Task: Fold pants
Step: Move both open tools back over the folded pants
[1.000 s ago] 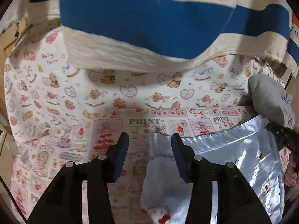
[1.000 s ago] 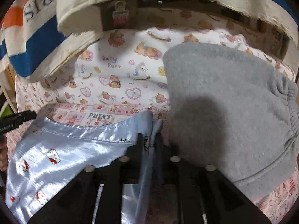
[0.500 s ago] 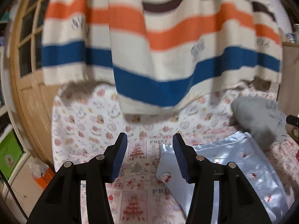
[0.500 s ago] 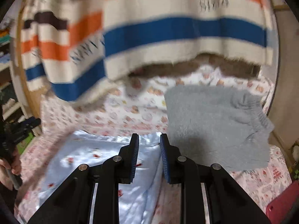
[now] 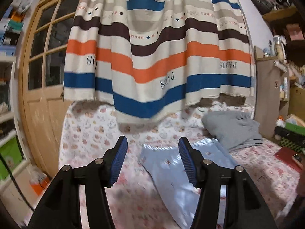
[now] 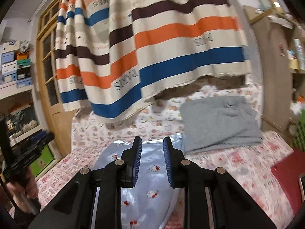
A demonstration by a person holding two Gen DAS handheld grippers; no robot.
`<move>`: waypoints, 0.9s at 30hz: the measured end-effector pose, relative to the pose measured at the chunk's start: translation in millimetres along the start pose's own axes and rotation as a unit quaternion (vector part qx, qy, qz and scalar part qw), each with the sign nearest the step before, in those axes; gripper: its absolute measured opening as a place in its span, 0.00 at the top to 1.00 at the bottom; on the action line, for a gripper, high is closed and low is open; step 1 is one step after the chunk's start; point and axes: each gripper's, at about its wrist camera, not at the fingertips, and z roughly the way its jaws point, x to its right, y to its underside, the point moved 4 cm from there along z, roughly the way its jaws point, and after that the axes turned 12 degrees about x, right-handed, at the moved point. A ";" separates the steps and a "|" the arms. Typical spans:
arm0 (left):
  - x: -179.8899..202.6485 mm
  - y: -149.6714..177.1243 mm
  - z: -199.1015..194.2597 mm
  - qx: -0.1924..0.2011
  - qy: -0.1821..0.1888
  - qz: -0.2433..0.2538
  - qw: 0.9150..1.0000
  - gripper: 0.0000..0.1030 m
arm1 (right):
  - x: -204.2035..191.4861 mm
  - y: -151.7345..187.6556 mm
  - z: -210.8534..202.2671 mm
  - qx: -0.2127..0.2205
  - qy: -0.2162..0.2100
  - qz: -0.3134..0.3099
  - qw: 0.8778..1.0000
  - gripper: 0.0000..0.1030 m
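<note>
The left gripper (image 5: 151,159) is opening its jaws, with nothing gripped between its blue pads (image 5: 119,160); it is hanging above the patterned bedspread (image 5: 91,133). The right gripper (image 6: 152,160) is holding its jaws narrowly parted, released, clasping nothing. The light blue satin pants (image 5: 171,173) are lying flat on the bedspread, stretching toward five o'clock in the left wrist view and sitting directly under the right gripper in the other. A folded grey garment (image 6: 219,122) is resting at two o'clock of the pants, touching them. A striped curtain (image 5: 158,43) is hanging at twelve o'clock.
</note>
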 end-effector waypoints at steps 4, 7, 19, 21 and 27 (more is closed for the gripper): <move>8.9 17.2 -21.7 0.003 -0.014 0.010 1.000 0.44 | 0.2 22.7 -15.3 -0.017 0.003 0.009 1.000 0.76; 13.6 23.9 -32.7 0.005 -0.018 0.015 1.000 0.40 | -0.3 33.7 -19.6 -0.021 0.015 -0.003 1.000 0.76; 31.8 49.2 -59.7 0.006 -0.024 0.061 0.998 0.00 | 5.7 67.3 -47.0 -0.027 0.044 -0.075 0.996 0.54; 34.3 57.1 -60.2 -0.004 -0.021 0.064 0.998 0.00 | 8.4 68.3 -51.6 -0.030 0.039 -0.065 0.997 0.53; 44.7 76.7 -67.1 -0.020 -0.020 0.072 0.997 0.00 | 12.9 77.7 -52.3 -0.053 0.000 0.008 0.999 0.48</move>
